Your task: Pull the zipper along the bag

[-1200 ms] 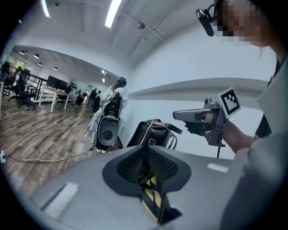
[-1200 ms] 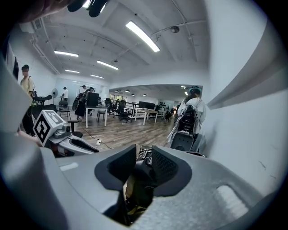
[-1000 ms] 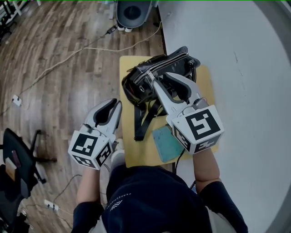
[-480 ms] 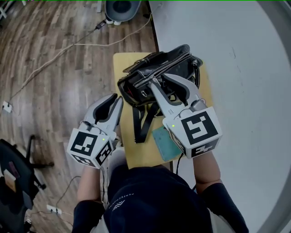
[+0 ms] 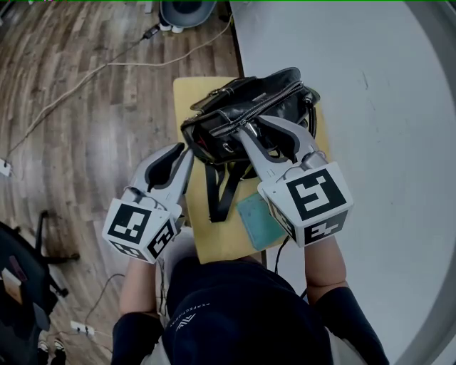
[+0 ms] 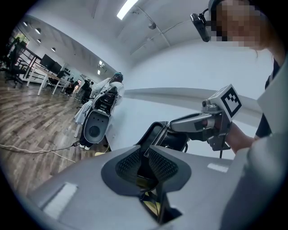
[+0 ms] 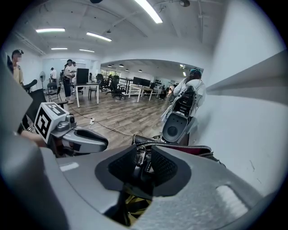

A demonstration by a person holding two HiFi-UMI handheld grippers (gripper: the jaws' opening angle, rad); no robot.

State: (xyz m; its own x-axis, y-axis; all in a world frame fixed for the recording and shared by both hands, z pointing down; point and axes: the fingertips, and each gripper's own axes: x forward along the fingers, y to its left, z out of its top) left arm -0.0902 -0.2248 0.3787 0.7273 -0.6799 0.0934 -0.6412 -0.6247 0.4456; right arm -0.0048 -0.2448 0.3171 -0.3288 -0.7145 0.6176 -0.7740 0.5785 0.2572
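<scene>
A black leather bag (image 5: 235,107) lies on a small yellow table (image 5: 214,242), its silver zipper (image 5: 246,108) running along the top. My right gripper (image 5: 251,128) reaches over the bag's near end. In the right gripper view its jaws (image 7: 144,152) stand on either side of the metal zipper pull (image 7: 140,157) and are closing, with a gap still showing beside the pull. My left gripper (image 5: 182,151) hovers just left of the bag with nothing in it. Its jaws (image 6: 146,154) stand a narrow slit apart, pointing at the bag (image 6: 161,134).
The bag's black strap (image 5: 219,189) trails toward me over the table, beside a teal pad (image 5: 258,221). A large white tabletop (image 5: 370,107) borders the right. Cables (image 5: 107,68) cross the wooden floor at left, and a grey rounded machine (image 5: 187,8) stands beyond the table.
The head view has shifted a little. Both grippers keep their places by the bag, the right one still over the zipper's end.
</scene>
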